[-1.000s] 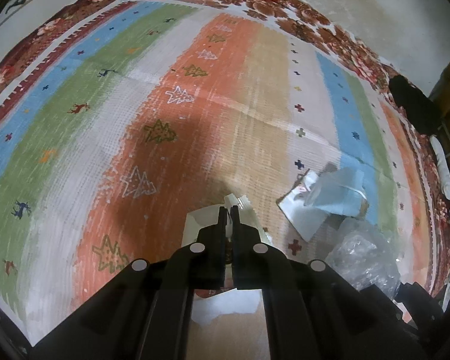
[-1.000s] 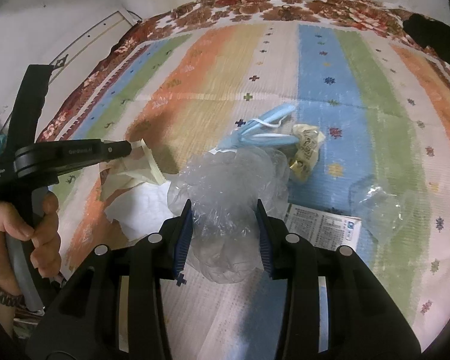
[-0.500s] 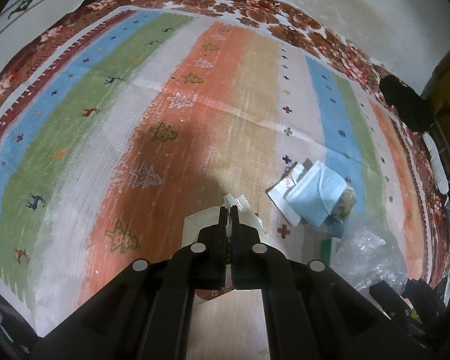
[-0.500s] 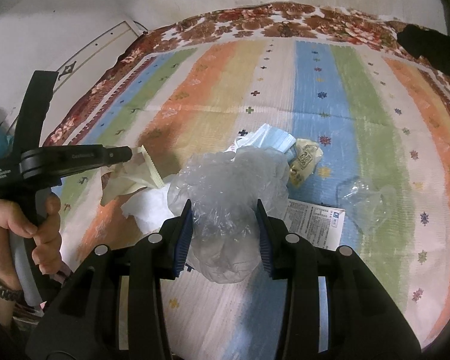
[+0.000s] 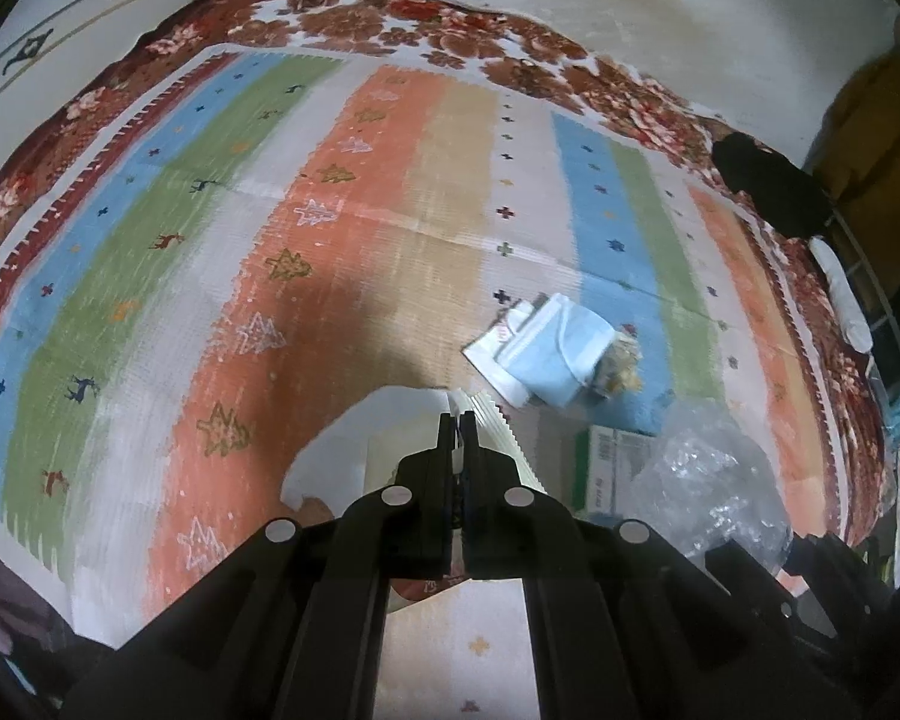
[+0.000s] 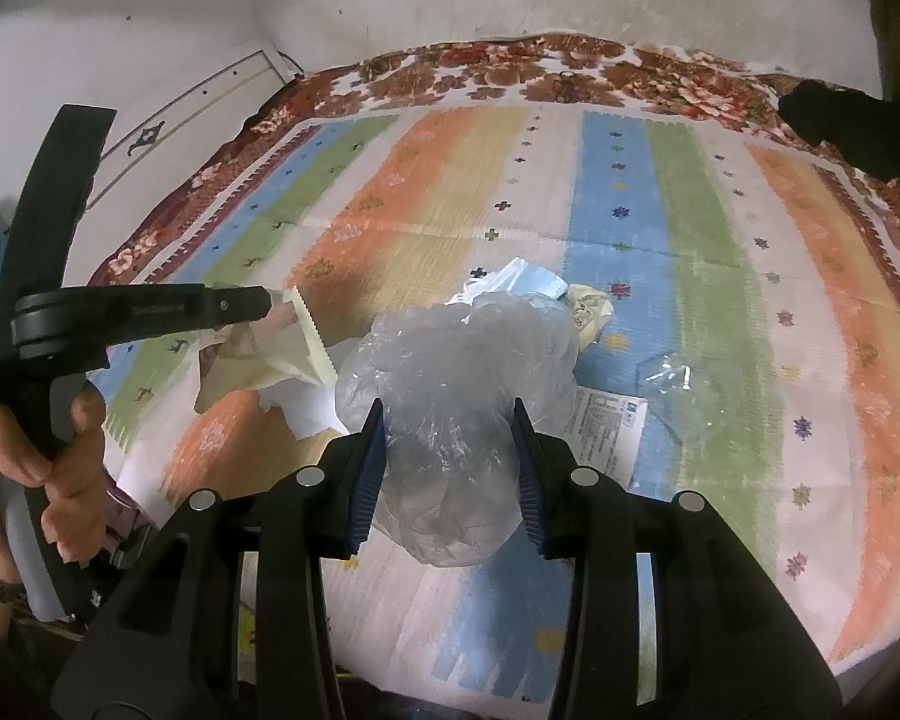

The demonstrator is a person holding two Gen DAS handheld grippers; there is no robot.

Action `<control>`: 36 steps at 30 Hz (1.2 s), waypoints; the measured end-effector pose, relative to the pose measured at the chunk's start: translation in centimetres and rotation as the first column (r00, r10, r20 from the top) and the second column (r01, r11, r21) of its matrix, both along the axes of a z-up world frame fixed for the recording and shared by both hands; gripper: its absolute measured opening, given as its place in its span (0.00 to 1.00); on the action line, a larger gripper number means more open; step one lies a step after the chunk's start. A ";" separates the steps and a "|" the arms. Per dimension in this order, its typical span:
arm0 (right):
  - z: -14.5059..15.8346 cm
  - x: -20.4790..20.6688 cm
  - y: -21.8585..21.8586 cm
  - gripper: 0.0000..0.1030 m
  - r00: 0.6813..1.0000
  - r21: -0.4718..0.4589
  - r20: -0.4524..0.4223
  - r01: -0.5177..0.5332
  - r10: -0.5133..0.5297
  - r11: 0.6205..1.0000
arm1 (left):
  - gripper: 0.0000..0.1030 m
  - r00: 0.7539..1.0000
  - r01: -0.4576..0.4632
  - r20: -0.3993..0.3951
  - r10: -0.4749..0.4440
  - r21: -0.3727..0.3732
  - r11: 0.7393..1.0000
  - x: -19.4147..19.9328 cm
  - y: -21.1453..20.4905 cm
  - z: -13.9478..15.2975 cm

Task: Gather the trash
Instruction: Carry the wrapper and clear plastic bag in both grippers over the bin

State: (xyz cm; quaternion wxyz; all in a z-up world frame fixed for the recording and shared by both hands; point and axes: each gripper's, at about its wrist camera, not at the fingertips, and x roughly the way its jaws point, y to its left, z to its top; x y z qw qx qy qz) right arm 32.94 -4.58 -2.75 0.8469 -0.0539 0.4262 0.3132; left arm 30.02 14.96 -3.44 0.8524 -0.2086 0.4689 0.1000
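Note:
My left gripper [image 5: 458, 420] is shut on a cream paper wrapper with a zigzag edge [image 5: 498, 432] and holds it above the striped rug; from the right wrist view it hangs from the left gripper [image 6: 270, 303] as the wrapper [image 6: 306, 342]. My right gripper [image 6: 448, 420] is shut on a crumpled clear plastic bag [image 6: 456, 372], which also shows in the left wrist view [image 5: 714, 480]. On the rug lie a blue face mask [image 5: 564, 354], a crumpled snack wrapper [image 6: 588, 309], a printed paper box [image 6: 609, 426] and a clear plastic piece [image 6: 684, 384].
A white tissue [image 6: 306, 408] lies on the rug under the left gripper. A black object [image 6: 846, 126] sits at the rug's far right corner. White walls border the rug at the back. Furniture stands at the right edge [image 5: 870, 132].
Both grippers have risen and pulled back with their loads, so the rug and the trash pile look smaller and farther. The cream wrapper hangs freer from the left gripper.

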 end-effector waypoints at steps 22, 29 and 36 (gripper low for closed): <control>3.5 -7.5 -5.4 0.35 0.997 0.028 0.066 0.042 -0.044 0.999 | 0.01 0.986 0.108 0.126 -0.107 -0.002 0.994 -7.3 -5.6 4.8; 3.9 -10.6 -8.1 0.35 0.996 0.036 0.067 0.060 -0.062 0.998 | 0.01 0.972 0.170 0.170 -0.164 -0.021 0.985 -10.3 -8.0 5.6; 3.9 -13.6 -10.7 0.35 0.995 0.061 0.056 0.074 -0.077 0.995 | 0.01 0.957 0.209 0.209 -0.201 -0.015 0.978 -14.3 -10.2 5.7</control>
